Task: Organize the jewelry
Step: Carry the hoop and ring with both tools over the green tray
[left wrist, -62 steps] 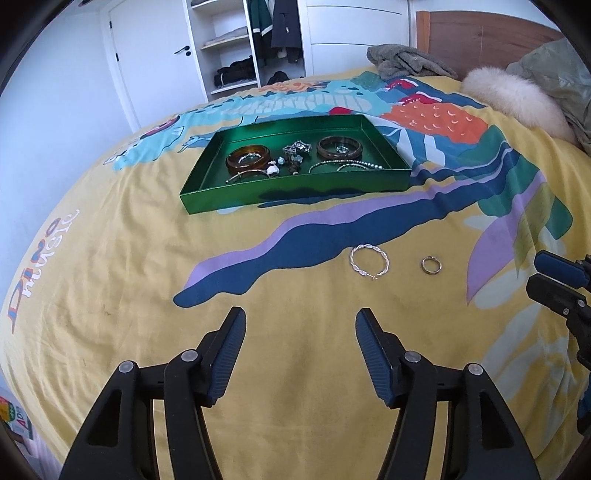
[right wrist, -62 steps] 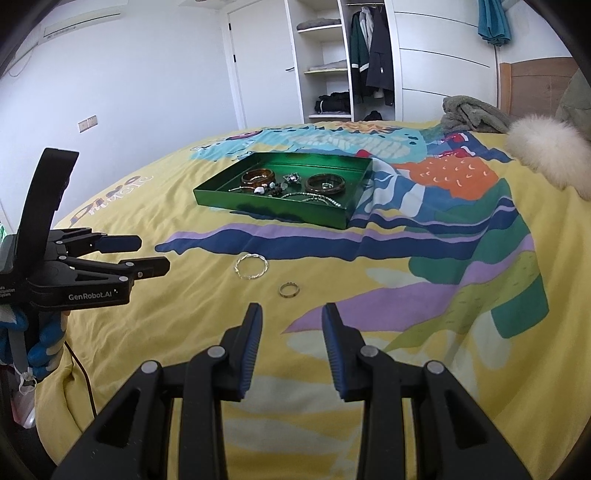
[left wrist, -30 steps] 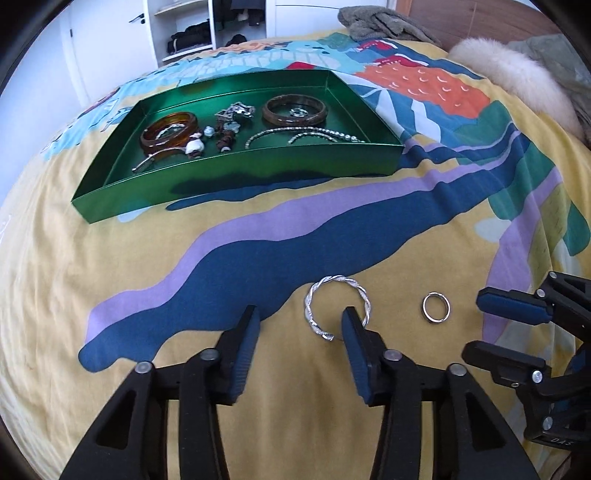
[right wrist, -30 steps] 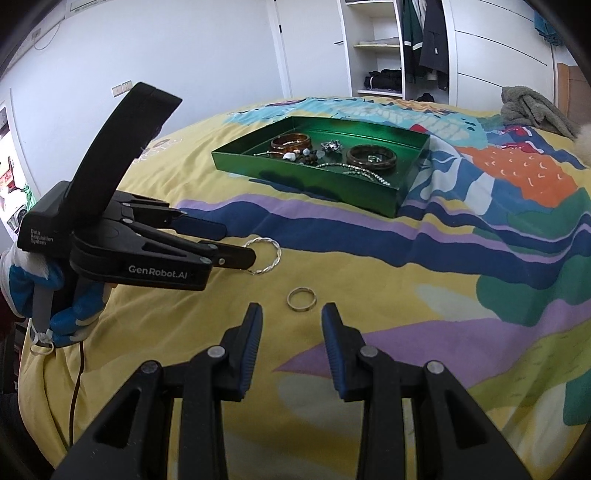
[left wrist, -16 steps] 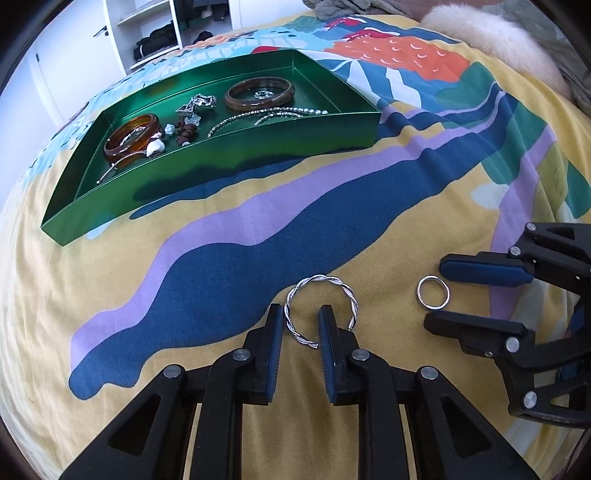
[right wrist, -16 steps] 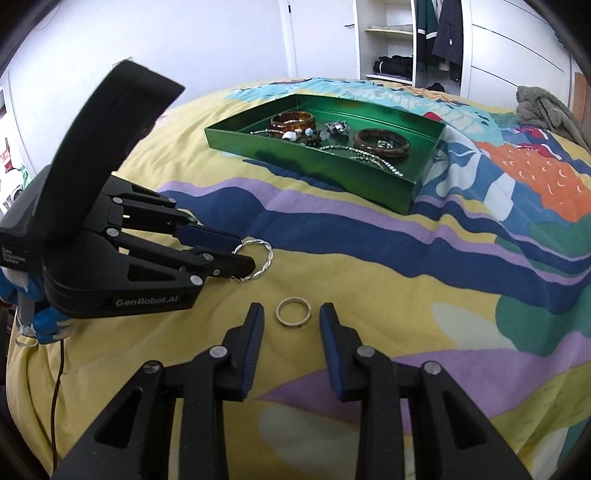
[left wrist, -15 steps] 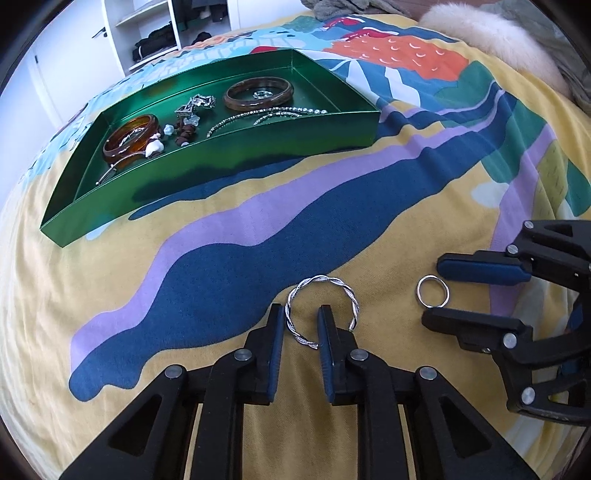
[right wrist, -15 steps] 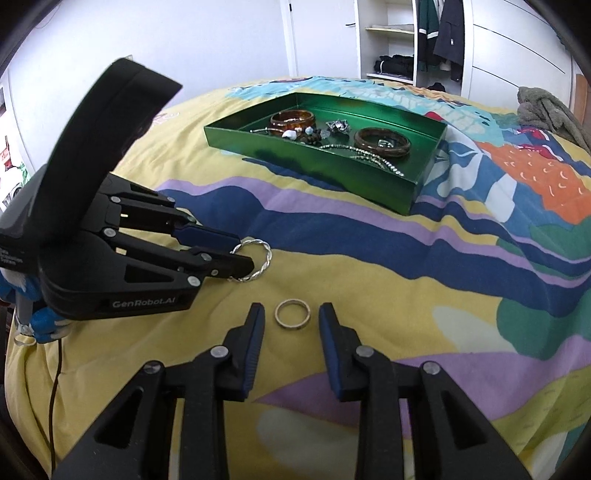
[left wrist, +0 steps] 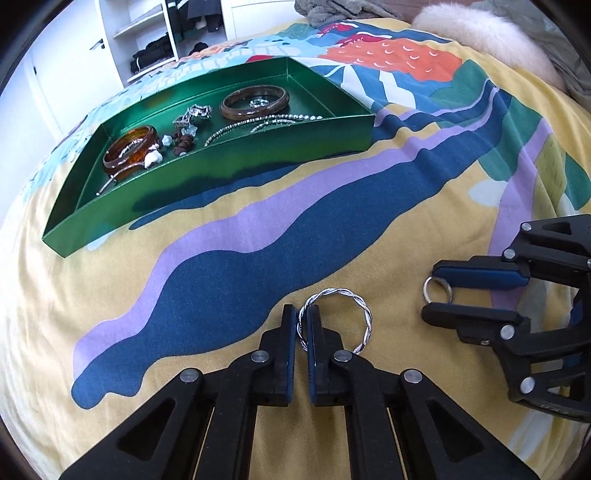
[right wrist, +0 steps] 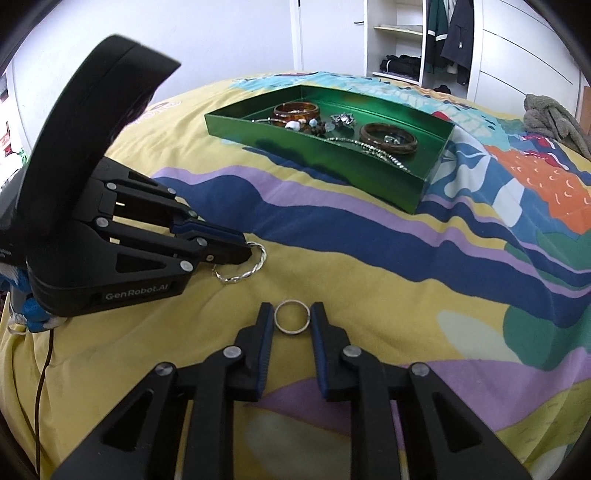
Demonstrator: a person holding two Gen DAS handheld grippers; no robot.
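Bed [left wrist: 92, 295] covered in a yellow bedspread [right wrist: 369, 288] with a bold print: navy and lilac wavy bands, teal patches, an orange patch with white marks [left wrist: 391, 61]. Fluffy cream cushion [left wrist: 480, 26] at the far right of the bed, grey knit throw [right wrist: 550, 118] crumpled near it. Open white wardrobe [right wrist: 399, 37] against the far wall: folded dark clothes on the shelves [left wrist: 155, 48], dark jackets hanging [right wrist: 454, 40]. White door [right wrist: 328, 33] beside it, plain white wall [right wrist: 221, 37] to the left. Thin dark cable [right wrist: 40, 384] trailing over the bed edge, lower left in the right wrist view.
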